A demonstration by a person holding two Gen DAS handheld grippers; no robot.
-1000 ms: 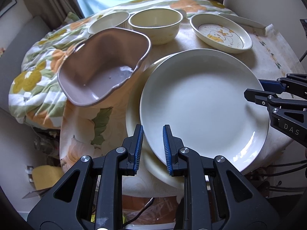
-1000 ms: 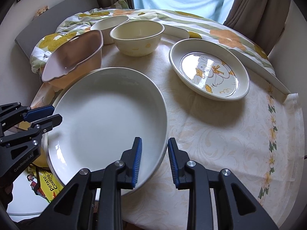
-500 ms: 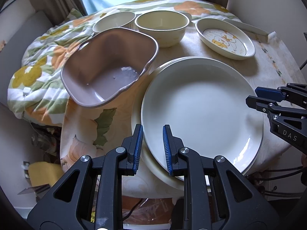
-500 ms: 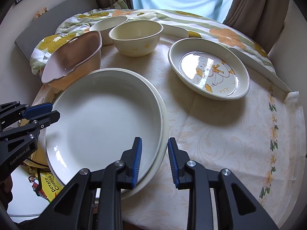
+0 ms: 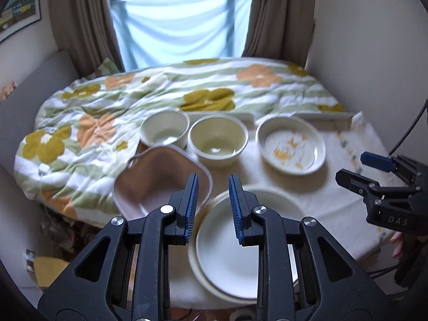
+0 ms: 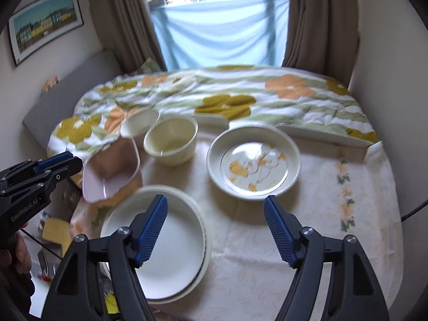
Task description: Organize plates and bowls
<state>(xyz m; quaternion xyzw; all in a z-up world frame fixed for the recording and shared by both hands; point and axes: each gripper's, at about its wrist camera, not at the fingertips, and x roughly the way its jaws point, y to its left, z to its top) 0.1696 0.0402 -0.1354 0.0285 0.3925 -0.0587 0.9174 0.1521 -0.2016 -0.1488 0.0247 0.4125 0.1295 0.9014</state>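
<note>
Fingers (image 6: 281, 232) of right gripper (image 6: 215, 230) spread wide, empty.

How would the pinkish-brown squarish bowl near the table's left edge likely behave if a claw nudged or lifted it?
The pinkish-brown bowl sits tilted, leaning at the table edge, so a nudge could probably tip or slide it off. Its glossy surface suggests a hard, stiff, perhaps slippery rim. It looks thin-walled, so likely light for its size, though the material cannot be confirmed.

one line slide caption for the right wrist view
Right gripper open wide above two stacked white plates, patterned dish and cream bowl beyond, left gripper at the left edge.
</note>
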